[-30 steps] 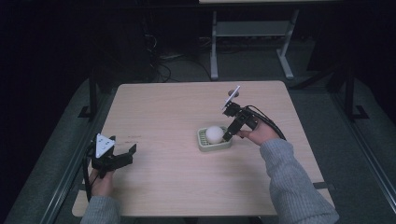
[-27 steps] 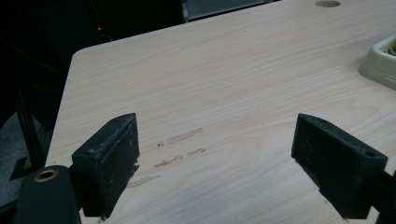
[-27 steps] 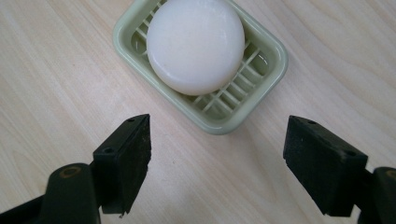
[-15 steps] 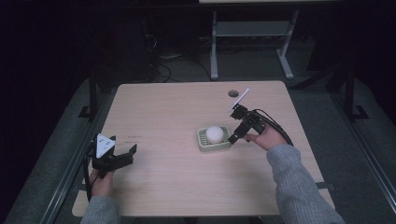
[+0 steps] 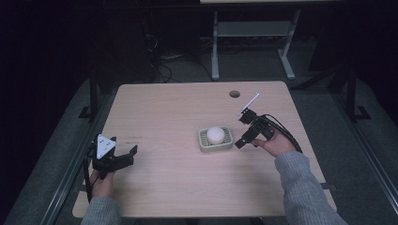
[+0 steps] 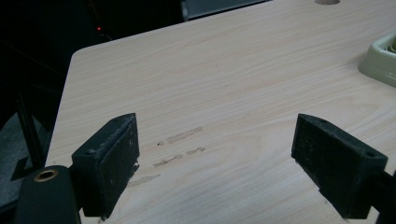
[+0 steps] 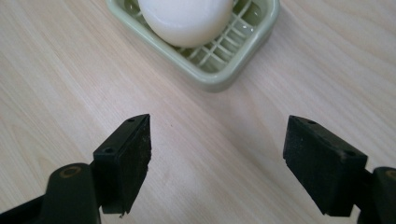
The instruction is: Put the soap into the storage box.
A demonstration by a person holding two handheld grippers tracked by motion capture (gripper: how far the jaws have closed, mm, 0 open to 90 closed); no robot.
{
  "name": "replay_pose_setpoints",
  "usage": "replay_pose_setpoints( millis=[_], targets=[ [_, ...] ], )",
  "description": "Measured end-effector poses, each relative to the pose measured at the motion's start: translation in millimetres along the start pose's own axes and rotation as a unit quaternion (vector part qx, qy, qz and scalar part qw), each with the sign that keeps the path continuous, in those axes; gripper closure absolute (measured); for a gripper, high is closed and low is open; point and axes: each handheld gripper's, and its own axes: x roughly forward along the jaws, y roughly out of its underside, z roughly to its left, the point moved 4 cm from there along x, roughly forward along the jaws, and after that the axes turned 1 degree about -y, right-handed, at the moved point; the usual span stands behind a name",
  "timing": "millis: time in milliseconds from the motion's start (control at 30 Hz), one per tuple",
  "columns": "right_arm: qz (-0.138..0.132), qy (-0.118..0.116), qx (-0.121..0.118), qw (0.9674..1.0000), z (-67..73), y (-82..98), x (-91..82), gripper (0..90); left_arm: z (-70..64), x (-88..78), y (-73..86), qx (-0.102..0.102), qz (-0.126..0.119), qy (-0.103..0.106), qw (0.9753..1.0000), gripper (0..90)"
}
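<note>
A round white soap lies in a pale green slatted soap dish near the middle of the wooden table. In the right gripper view the soap and the dish sit just beyond the jaws. My right gripper stands open just right of the dish, with nothing between its jaws. At the table's front left my left gripper is open and empty over bare wood. A corner of the dish shows far off in the left gripper view.
A round cable hole sits near the table's far edge. Faint scuff marks lie on the wood ahead of the left gripper. Beyond the table a desk frame and cables stand on a dark floor.
My right gripper has drawn back to the right, away from the soap and dish, and stands open. The soap stays in the dish. My left gripper has not moved.
</note>
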Motion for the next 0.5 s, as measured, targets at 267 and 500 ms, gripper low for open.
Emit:
replay_pose_setpoints(
  millis=[267,500],
  targets=[
    [0.001,0.002,0.008,1.0,-2.7,16.2,1.3,23.2,-1.1,0.1,0.5,0.002,0.001,0.003,1.0,14.8],
    [-0.001,0.004,0.016,0.9999,-5.4,33.8,1.5,23.4,-1.1,0.4,0.7,0.006,0.002,0.003,1.0,14.8]
  ],
)
